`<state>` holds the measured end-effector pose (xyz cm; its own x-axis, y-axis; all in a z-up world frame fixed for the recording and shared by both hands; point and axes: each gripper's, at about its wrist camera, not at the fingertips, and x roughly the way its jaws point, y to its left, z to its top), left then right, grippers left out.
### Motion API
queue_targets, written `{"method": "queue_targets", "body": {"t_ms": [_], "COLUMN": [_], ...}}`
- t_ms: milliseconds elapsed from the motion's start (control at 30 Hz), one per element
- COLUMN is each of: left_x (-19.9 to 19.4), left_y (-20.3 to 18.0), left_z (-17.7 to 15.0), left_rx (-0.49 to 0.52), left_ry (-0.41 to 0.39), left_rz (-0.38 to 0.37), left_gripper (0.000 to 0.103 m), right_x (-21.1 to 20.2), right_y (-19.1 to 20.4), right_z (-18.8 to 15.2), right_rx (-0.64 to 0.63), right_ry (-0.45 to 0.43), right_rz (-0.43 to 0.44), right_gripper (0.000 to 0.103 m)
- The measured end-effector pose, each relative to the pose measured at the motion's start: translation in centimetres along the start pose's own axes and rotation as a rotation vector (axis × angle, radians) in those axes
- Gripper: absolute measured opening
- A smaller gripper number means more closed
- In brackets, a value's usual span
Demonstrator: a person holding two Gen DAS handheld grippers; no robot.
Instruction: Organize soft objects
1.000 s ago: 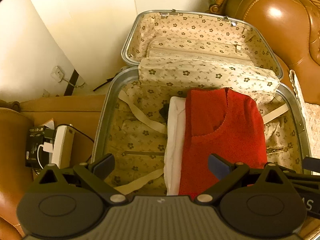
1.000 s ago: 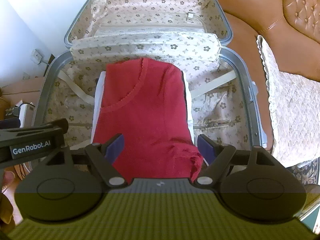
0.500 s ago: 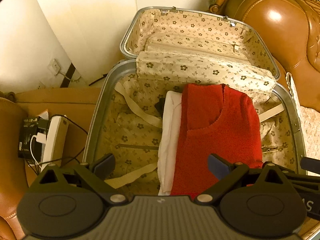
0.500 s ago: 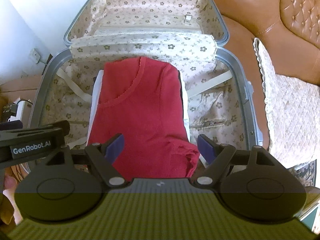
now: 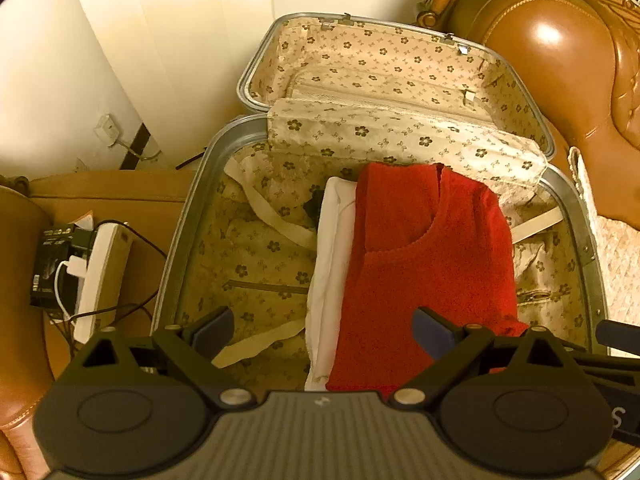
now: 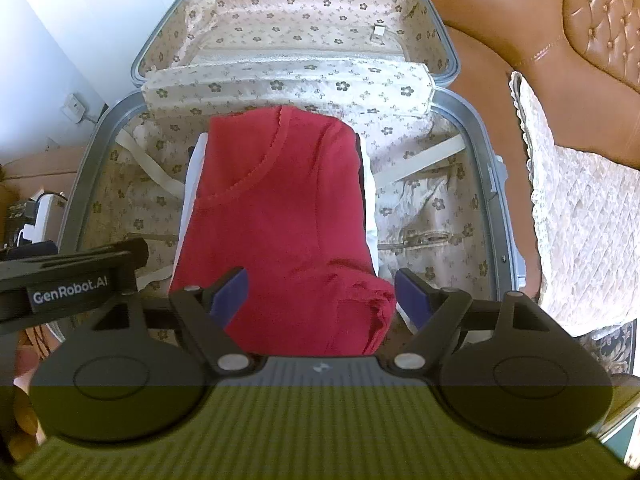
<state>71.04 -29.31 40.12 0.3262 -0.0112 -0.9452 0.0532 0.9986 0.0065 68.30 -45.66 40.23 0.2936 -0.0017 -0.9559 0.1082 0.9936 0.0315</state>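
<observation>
An open suitcase (image 5: 188, 216) (image 6: 476, 148) with flower-print lining lies in front of me, its lid (image 5: 384, 60) (image 6: 296, 12) standing up at the back. A folded red knit top (image 5: 424, 264) (image 6: 280, 208) lies in the middle of the case on a folded white garment (image 5: 330, 264) (image 6: 190, 184). My left gripper (image 5: 322, 330) hovers open above the near edge of the stack, holding nothing. My right gripper (image 6: 320, 290) is open too, its blue pads (image 6: 230, 290) straddling the near end of the red top without closing on it.
A brown leather sofa (image 5: 560, 52) (image 6: 560, 32) with a quilted cream cover (image 6: 580, 216) flanks the case on the right. On the left, a white power strip (image 5: 102, 276) with plugs and cables lies on the brown surface. A wall socket (image 5: 108, 132) sits on the white wall.
Both grippers have drawn back and up slightly, so the suitcase sits a little farther away and lower in both views. Both stay open; the clothes have not moved.
</observation>
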Motion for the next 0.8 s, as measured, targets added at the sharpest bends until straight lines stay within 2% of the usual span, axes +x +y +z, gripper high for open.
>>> {"method": "queue_targets", "body": {"t_ms": [400,800], "left_x": [-1.0,-1.1], "left_y": [-1.0,-1.0], "left_z": [-1.3,-2.1], "left_rx": [0.03,0.038], "left_ry": [-0.025,-0.014], "left_rz": [0.07,0.07], "left_gripper": [0.099,0.1], "right_x": [-0.1,-0.6], "right_y": [-0.4,-0.5], "right_z": [-1.5,-2.4], "right_rx": [0.007,0.003], "right_ry": [0.009,0.001], "right_rz": [0.017,0.021], "right_gripper": [0.088,0.088]}}
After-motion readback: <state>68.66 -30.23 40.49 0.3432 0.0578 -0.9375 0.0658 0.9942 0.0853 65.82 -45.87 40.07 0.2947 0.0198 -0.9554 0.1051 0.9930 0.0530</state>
